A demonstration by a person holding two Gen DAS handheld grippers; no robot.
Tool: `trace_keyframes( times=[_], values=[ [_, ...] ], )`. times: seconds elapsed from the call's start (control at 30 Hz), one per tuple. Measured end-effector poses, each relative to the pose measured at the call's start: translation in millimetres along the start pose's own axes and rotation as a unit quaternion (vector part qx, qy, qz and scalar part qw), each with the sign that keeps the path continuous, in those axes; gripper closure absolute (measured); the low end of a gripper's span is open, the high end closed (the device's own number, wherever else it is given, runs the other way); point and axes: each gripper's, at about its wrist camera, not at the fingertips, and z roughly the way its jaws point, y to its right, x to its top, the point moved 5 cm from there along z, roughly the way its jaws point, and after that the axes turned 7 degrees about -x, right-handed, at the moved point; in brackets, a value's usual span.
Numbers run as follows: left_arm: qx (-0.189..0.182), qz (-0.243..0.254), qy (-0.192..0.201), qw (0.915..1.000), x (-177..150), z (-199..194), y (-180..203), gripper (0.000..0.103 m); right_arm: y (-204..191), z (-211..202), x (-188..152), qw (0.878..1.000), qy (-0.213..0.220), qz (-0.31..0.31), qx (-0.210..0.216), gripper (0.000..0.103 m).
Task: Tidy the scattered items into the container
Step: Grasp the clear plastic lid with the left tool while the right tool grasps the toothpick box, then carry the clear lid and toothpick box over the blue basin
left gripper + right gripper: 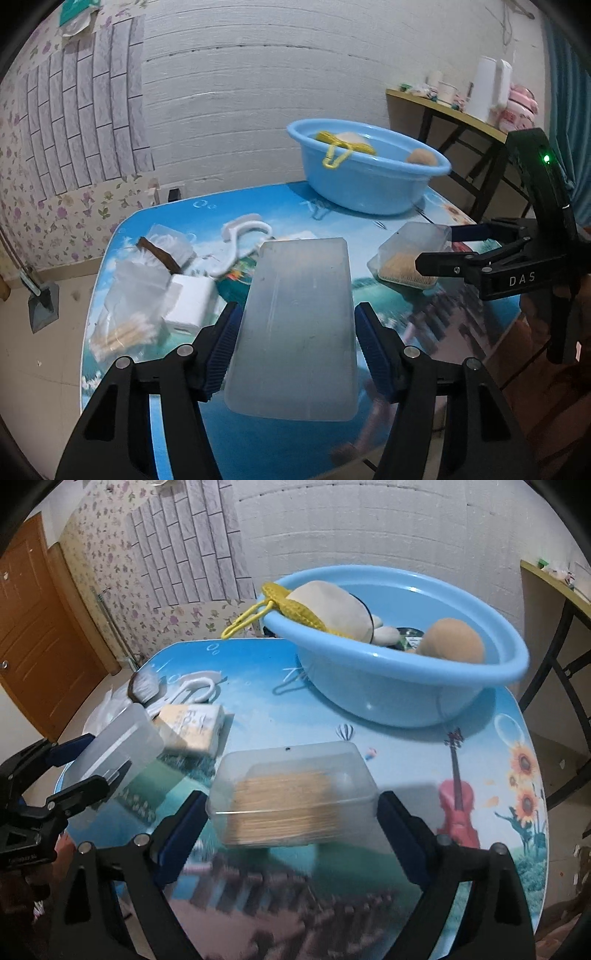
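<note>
My left gripper (297, 338) is shut on an empty frosted plastic box (295, 328), held above the table; it also shows in the right wrist view (118, 746). My right gripper (291, 827) is shut on a clear plastic box of toothpicks (291, 801), also seen in the left wrist view (410, 258). The blue basin (399, 686) stands at the far side of the table and holds a plush toy (332, 609), a yellow knitted piece (295, 609) and a brown round item (454, 638). The basin also shows in the left wrist view (365, 177).
On the table's left lie a white charger (188, 302), a bag of cotton swabs (129, 317), a white hook-shaped item (240, 240), a brush (142, 686) and a small pack (195, 727). A side table (461, 114) with bottles stands at the right.
</note>
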Motion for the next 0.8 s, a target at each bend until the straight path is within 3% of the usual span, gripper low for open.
trace_keyframes(
  times=[0.33, 0.8],
  values=[
    [0.017, 0.023, -0.031, 0.9991, -20.0, 3.1, 21.9, 0.041, 22.8, -18.1, -28.9, 1.000, 0.007, 0.011, -0.014, 0.010],
    [0.026, 0.038, -0.032, 0.9984, -23.7, 6.1, 25.9, 0.040, 18.3, -20.1, -40.2, 1.000, 0.004, -0.001, -0.015, 0.009]
  ],
)
